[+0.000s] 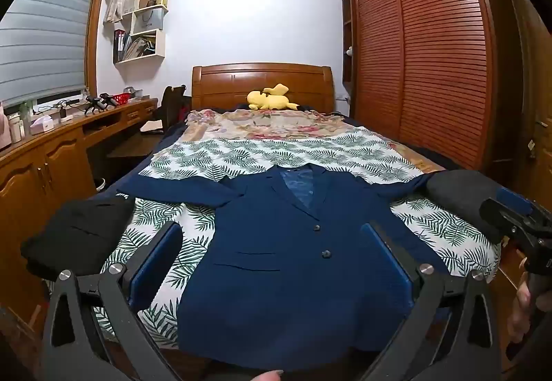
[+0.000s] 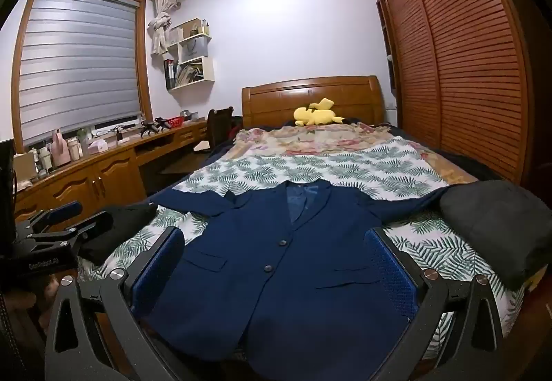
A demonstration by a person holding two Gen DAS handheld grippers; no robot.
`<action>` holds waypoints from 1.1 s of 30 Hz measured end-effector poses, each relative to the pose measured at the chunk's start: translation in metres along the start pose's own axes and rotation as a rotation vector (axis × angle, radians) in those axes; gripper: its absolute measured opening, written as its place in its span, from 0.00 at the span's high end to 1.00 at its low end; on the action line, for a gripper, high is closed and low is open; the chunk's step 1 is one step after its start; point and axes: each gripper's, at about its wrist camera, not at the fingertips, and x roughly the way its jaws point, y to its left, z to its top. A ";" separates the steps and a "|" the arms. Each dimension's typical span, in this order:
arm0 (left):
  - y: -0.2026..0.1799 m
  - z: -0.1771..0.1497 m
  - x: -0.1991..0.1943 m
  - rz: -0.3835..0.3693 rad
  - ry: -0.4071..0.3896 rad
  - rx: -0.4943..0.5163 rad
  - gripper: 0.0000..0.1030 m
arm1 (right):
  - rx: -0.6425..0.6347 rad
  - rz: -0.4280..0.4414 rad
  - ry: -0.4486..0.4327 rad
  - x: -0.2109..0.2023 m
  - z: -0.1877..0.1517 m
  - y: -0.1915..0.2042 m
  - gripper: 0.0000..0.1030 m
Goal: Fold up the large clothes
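A navy blue blazer [image 1: 276,263] [image 2: 276,277] lies flat and face up at the foot of the bed, buttoned, with both sleeves spread out sideways. My left gripper [image 1: 270,229] hovers over its lower half, open wide, its blue pads apart from the cloth. At the right edge of the left wrist view my right gripper [image 1: 507,208] shows, held by a hand [image 1: 521,312]. In its own view the right gripper [image 2: 274,236] is open over the blazer's hem with nothing between its pads. The left gripper [image 2: 81,215] shows there at far left.
A folded black garment [image 1: 79,236] [image 2: 117,229] lies at the bed's left corner and a dark bundle [image 1: 462,191] [image 2: 496,229] at the right. The leaf-print sheet [image 1: 241,157], a yellow plush [image 1: 270,98], a wooden desk [image 1: 51,153] and a slatted wardrobe [image 1: 431,53] surround them.
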 end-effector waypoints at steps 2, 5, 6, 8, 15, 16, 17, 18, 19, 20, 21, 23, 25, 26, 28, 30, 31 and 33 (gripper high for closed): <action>0.000 0.000 0.001 0.005 -0.001 0.005 0.00 | -0.003 0.000 0.000 0.000 0.000 0.000 0.00; -0.002 -0.001 0.003 0.008 -0.001 0.011 0.00 | -0.009 -0.001 0.001 0.000 0.000 0.002 0.00; -0.001 -0.001 0.004 0.006 0.000 0.010 0.00 | -0.011 -0.001 0.001 0.000 0.000 0.003 0.00; -0.005 -0.001 0.002 0.006 -0.008 0.013 0.00 | -0.017 -0.002 0.000 0.000 -0.001 0.006 0.00; -0.013 -0.002 0.001 0.007 -0.010 0.016 0.00 | 0.010 0.002 -0.004 0.000 0.000 -0.002 0.00; -0.010 -0.002 0.001 0.003 -0.007 0.015 0.00 | 0.009 0.002 -0.003 0.000 0.000 -0.002 0.00; -0.009 -0.001 0.000 0.006 -0.006 0.017 0.00 | 0.010 0.002 -0.003 0.000 -0.001 -0.003 0.00; -0.010 -0.001 0.001 0.007 -0.007 0.018 0.00 | 0.010 0.002 -0.002 0.000 -0.001 -0.003 0.00; -0.009 -0.003 0.000 0.007 -0.008 0.017 0.00 | 0.010 0.003 -0.002 0.000 -0.001 -0.003 0.00; -0.009 -0.003 0.000 0.006 -0.008 0.018 0.00 | 0.010 0.002 -0.003 0.000 -0.001 -0.003 0.00; -0.010 -0.003 0.000 0.007 -0.009 0.018 0.00 | 0.010 0.002 -0.003 0.000 -0.001 -0.002 0.00; -0.010 -0.003 0.000 0.007 -0.010 0.018 0.00 | 0.011 0.002 -0.003 0.000 -0.001 -0.003 0.00; -0.008 0.000 -0.003 0.005 -0.013 0.020 0.00 | 0.011 0.003 -0.005 -0.001 -0.002 -0.003 0.00; -0.009 0.001 -0.004 0.005 -0.015 0.020 0.00 | 0.011 0.003 -0.005 -0.001 -0.001 -0.003 0.00; -0.011 0.002 -0.005 0.004 -0.018 0.022 0.00 | 0.011 0.004 -0.007 -0.002 -0.002 -0.003 0.00; -0.011 0.004 -0.006 0.005 -0.020 0.023 0.00 | 0.012 0.005 -0.007 -0.002 -0.002 -0.003 0.00; -0.011 0.005 -0.007 0.005 -0.021 0.023 0.00 | 0.012 0.005 -0.007 -0.002 -0.002 -0.003 0.00; -0.012 0.005 -0.008 0.004 -0.022 0.023 0.00 | 0.012 0.006 -0.008 -0.002 -0.001 -0.003 0.00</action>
